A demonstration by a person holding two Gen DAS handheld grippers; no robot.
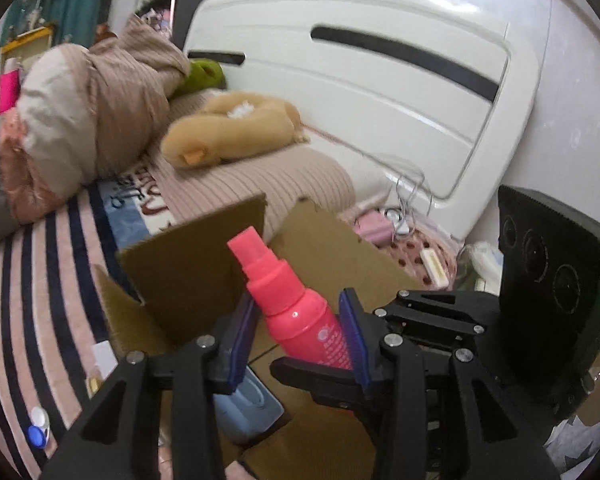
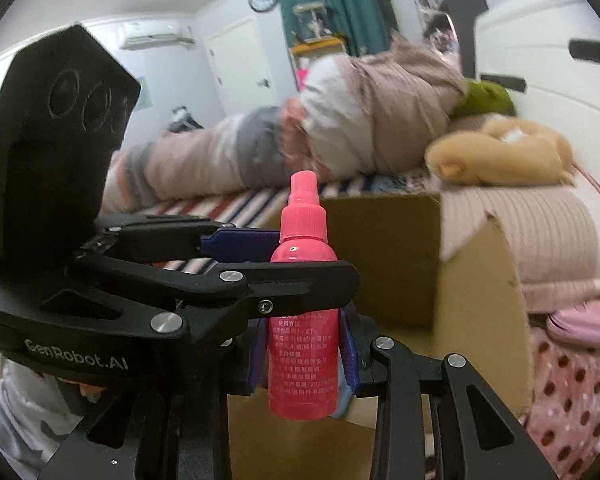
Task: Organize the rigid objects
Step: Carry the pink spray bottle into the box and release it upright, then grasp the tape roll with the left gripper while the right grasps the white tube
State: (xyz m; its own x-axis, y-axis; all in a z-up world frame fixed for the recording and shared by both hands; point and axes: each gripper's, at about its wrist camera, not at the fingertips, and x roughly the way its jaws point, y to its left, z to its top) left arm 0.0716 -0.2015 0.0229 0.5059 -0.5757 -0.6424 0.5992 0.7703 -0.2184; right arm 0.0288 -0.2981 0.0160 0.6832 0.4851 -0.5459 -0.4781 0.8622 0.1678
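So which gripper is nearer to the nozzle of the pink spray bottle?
Left. The left gripper clamps the pink spray bottle just below its nozzle; the right gripper clamps its lower body, farther down.

Pink spray bottle's [image 2: 304,320] middle hidden behind left tongs [image 2: 276,264].

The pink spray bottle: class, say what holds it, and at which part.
Both grippers hold the pink spray bottle: the left gripper around its upper body below the neck, the right gripper around its labelled lower body.
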